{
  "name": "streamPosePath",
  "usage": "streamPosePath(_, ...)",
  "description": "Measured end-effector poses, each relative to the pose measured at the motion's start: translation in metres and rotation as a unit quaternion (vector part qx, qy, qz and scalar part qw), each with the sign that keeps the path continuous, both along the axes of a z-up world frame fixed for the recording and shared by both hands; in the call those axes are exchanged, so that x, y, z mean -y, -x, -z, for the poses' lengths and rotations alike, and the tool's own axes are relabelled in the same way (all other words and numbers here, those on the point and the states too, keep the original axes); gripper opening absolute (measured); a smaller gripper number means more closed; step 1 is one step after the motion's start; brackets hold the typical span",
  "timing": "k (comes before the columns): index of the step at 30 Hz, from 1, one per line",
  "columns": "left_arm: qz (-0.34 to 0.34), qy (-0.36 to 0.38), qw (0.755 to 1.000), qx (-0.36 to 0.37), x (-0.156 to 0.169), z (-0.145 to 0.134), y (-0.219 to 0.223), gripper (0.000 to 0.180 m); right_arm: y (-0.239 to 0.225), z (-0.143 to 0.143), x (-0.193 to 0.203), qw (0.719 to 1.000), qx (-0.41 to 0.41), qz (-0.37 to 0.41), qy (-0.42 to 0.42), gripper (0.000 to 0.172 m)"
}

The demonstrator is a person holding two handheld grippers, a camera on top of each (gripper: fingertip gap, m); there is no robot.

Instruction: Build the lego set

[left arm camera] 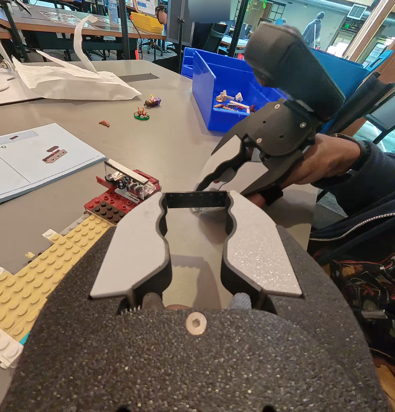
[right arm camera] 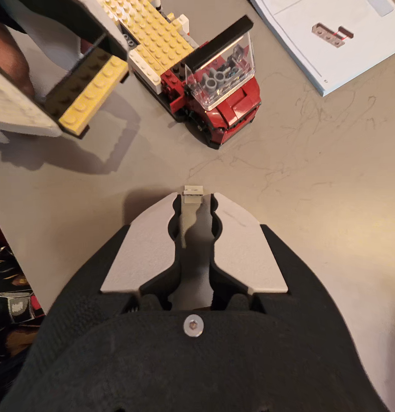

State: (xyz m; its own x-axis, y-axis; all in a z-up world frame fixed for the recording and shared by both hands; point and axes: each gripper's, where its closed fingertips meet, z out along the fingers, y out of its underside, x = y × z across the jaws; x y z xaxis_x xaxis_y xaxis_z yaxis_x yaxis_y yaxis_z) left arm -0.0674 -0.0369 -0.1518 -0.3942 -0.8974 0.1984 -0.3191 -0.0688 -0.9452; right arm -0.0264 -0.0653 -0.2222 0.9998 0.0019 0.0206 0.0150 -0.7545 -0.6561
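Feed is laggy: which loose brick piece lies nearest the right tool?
The small pale grey piece at the right tool tips; the brown one lies far off.

Open-plan office or lab workspace, long desks (left arm camera: 58, 24), office chairs (left arm camera: 214, 38), blue parts bin (left arm camera: 205, 89), grey worktable (left arm camera: 165, 138)

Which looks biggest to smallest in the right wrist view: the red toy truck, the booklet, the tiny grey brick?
1. Red toy truck and booklet look about alike; the booklet is cut off, so I can't rank them.
2. Tiny grey brick, clearly smallest.
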Motion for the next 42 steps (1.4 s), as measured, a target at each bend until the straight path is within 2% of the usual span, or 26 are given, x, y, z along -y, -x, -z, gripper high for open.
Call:
streamPosePath(5,0.000,-0.009,1.000,-0.005,-0.002,0.002,-0.002,0.050,-0.009,-0.006,0.005,1.000,0.004,-0.005,-0.006,0.025)
streamPosePath(9,0.003,-0.012,1.000,-0.007,-0.001,0.003,-0.002,0.050,-0.007,-0.008,0.007,0.999,-0.026,-0.031,-0.011,0.024)
streamPosePath(18,0.001,-0.013,1.000,-0.005,-0.001,0.002,-0.001,0.050,-0.005,-0.005,0.001,0.993,0.024,-0.115,-0.001,0.021)
streamPosePath(25,0.001,-0.002,1.000,-0.005,-0.003,0.002,0.000,0.050,0.000,0.000,-0.004,0.990,0.021,-0.139,0.001,0.009)
streamPosePath(29,0.007,0.000,1.000,-0.012,-0.002,0.003,0.000,0.050,0.003,0.001,-0.004,0.993,0.032,-0.118,0.003,0.005)
streamPosePath(37,0.014,-0.013,0.999,-0.043,-0.001,0.013,0.001,0.050,0.026,0.005,-0.002,1.000,-0.020,-0.015,0.000,0.005)
streamPosePath(40,0.021,-0.033,0.998,-0.059,-0.003,0.020,0.005,0.050,0.047,0.007,-0.001,0.998,-0.056,-0.026,-0.003,0.008)
streamPosePath(42,0.030,-0.045,0.996,-0.068,-0.005,0.024,0.009,0.050,0.054,0.004,0.000,0.997,-0.051,-0.051,-0.012,0.009)
